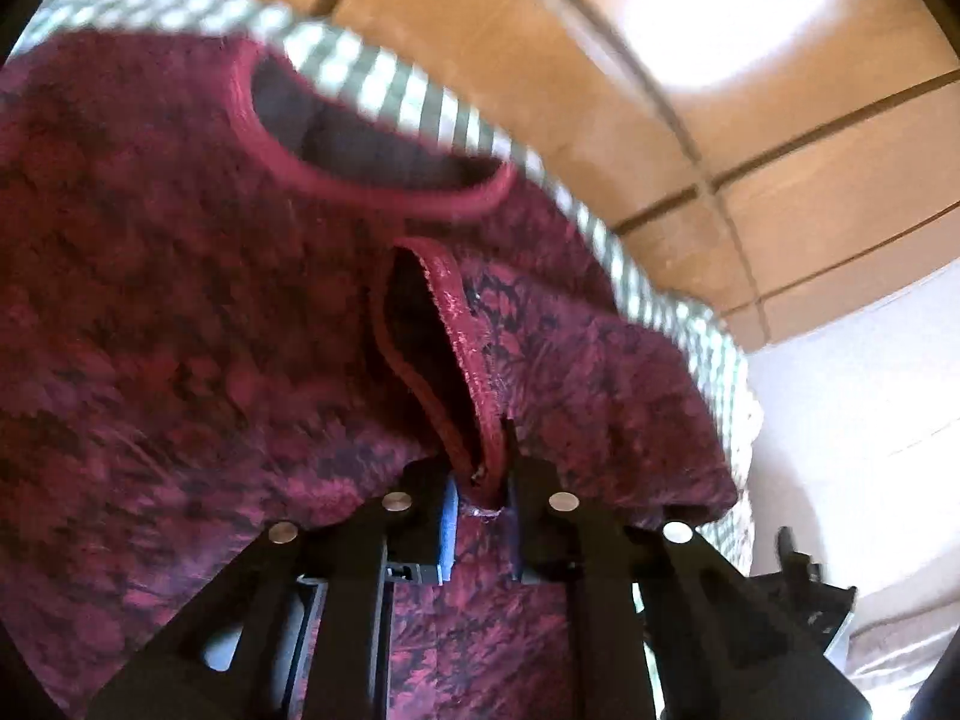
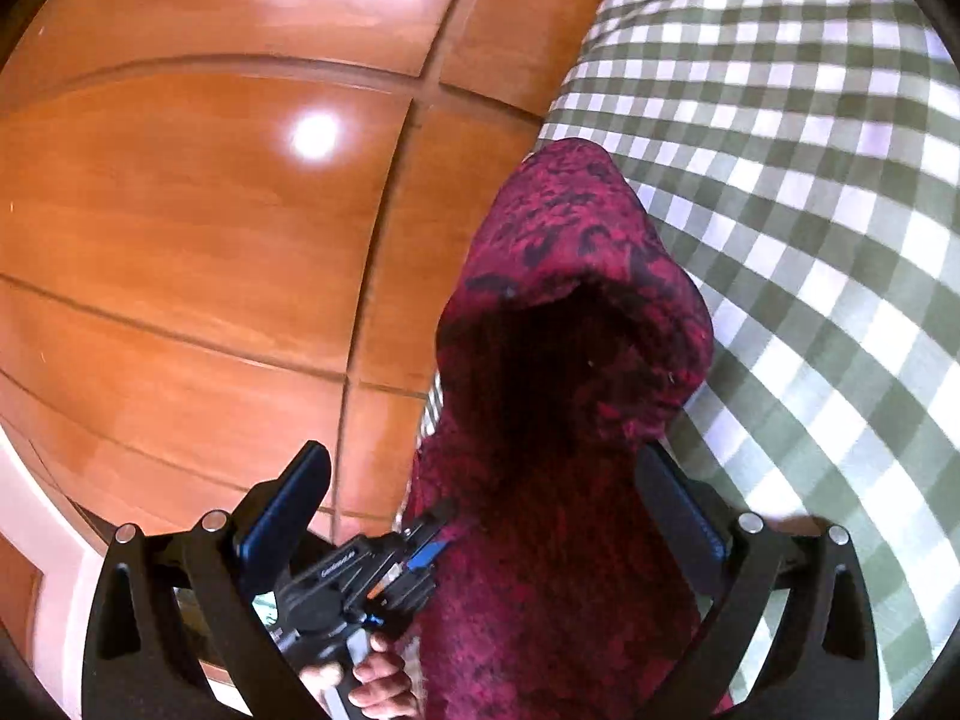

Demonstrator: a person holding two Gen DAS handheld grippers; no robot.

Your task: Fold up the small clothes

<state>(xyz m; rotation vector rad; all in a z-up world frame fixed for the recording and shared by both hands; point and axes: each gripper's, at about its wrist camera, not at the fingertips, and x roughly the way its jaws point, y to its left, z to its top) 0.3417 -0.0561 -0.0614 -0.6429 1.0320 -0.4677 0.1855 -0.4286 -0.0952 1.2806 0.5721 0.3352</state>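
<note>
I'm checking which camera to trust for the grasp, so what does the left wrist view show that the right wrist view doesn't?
Only the left wrist view shows the left gripper shut on a hemmed edge of the dark red patterned knit garment, and the garment's neck opening.

Only the right wrist view shows the right gripper open, with fabric hanging between its fingers but not pinched, plus the person's hand holding the other gripper.

Both show the red garment, the green-and-white checked cloth and the orange wooden panels.

both wrist cameras look close along their fingers at the maroon garment (image 1: pixel 198 276) on checked bedding (image 2: pixel 780 180), sharing both.
</note>
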